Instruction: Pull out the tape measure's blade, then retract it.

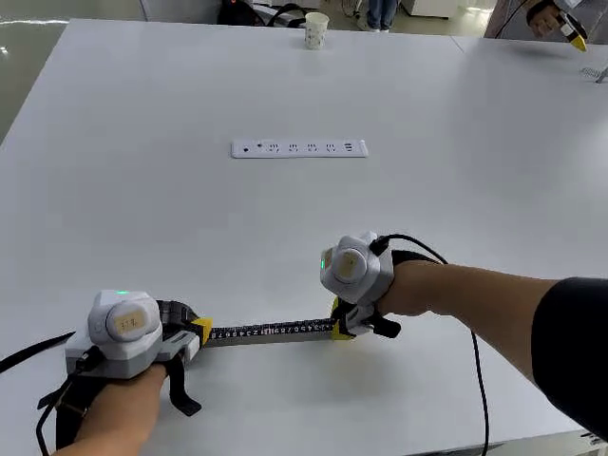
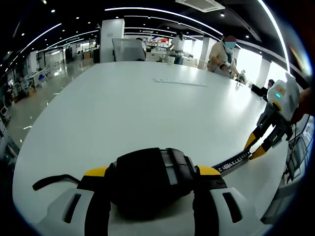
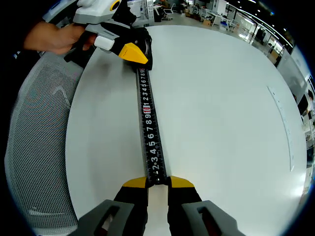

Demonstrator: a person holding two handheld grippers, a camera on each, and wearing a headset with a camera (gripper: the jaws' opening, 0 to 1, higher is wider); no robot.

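Observation:
A black tape measure case (image 2: 150, 179) sits between the yellow-tipped jaws of my left gripper (image 2: 152, 172), which is shut on it. In the head view that gripper (image 1: 195, 332) is at the lower left of the white table (image 1: 285, 85). The dark blade (image 1: 271, 332) runs out flat along the table to my right gripper (image 1: 340, 328). In the right gripper view the blade (image 3: 147, 123) shows its numbers, and my right gripper (image 3: 157, 183) is shut on its end. The case (image 3: 142, 42) lies at the blade's far end.
A white power strip (image 1: 299, 148) lies mid-table and a paper cup (image 1: 316, 28) stands at the far edge. A grey mesh chair (image 3: 34, 147) is beside the near table edge. Another person (image 1: 556, 14) works at the far right.

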